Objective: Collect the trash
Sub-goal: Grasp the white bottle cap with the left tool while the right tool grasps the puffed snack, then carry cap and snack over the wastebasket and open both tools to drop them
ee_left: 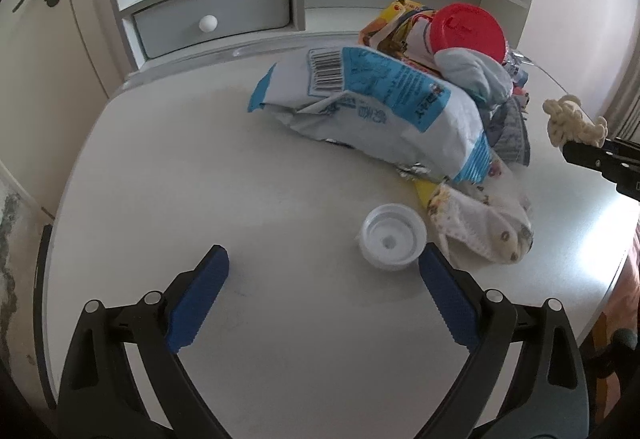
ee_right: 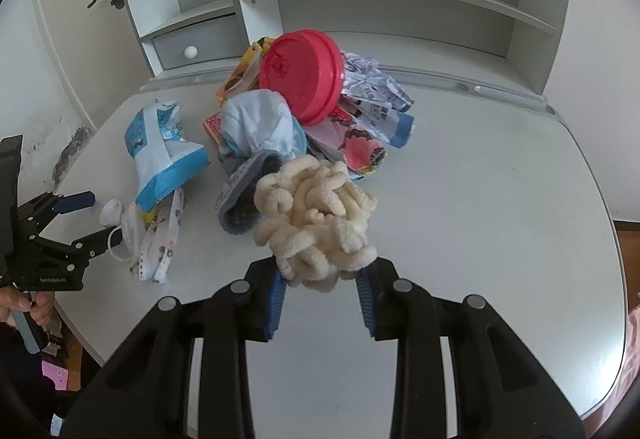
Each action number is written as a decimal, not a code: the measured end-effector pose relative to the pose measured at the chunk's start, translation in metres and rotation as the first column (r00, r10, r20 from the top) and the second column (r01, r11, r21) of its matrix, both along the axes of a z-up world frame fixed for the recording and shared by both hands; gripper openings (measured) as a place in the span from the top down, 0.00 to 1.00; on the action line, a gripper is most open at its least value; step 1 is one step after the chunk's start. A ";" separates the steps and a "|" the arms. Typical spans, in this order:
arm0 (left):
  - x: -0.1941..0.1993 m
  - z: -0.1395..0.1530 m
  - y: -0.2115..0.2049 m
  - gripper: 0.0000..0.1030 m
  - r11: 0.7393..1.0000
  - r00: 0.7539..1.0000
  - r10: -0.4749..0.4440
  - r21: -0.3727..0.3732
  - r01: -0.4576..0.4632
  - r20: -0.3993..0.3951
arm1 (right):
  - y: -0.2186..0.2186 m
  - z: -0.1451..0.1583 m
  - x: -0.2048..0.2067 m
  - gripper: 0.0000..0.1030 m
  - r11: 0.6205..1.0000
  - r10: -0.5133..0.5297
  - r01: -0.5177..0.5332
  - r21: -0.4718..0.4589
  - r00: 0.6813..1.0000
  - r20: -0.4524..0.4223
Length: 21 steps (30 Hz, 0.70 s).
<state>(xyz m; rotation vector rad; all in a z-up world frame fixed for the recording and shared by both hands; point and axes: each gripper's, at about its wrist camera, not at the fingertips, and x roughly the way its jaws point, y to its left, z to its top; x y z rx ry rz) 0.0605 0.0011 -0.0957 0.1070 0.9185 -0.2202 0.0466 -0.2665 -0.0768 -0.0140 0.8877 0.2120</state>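
A trash pile sits on the white desk [ee_left: 200, 179]: a blue-and-white snack bag [ee_left: 360, 99], a red lid [ee_left: 466, 33], yellow wrappers [ee_left: 394, 19], a face mask [ee_left: 480, 231] and a white bottle cap [ee_left: 392, 241]. My left gripper [ee_left: 324, 271] is open, low over the desk, its right finger beside the cap. My right gripper [ee_right: 322, 279] is shut on a cream chunky yarn bundle [ee_right: 316, 215], held above the desk in front of the pile. The bundle also shows in the left wrist view [ee_left: 572, 119].
A white shelf unit with a knobbed drawer [ee_left: 212, 19] stands at the desk's back. A door [ee_left: 36, 39] is at left. A grey sock [ee_right: 240, 199] and a pale blue cloth [ee_right: 260, 123] lie in the pile. The desk's front edge curves near me.
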 end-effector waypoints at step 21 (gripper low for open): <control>-0.025 0.075 -0.151 0.71 0.947 0.938 -0.303 -0.052 0.315 0.171 | -0.161 0.033 -0.099 0.70 0.916 -0.401 0.400 0.029 0.913 0.071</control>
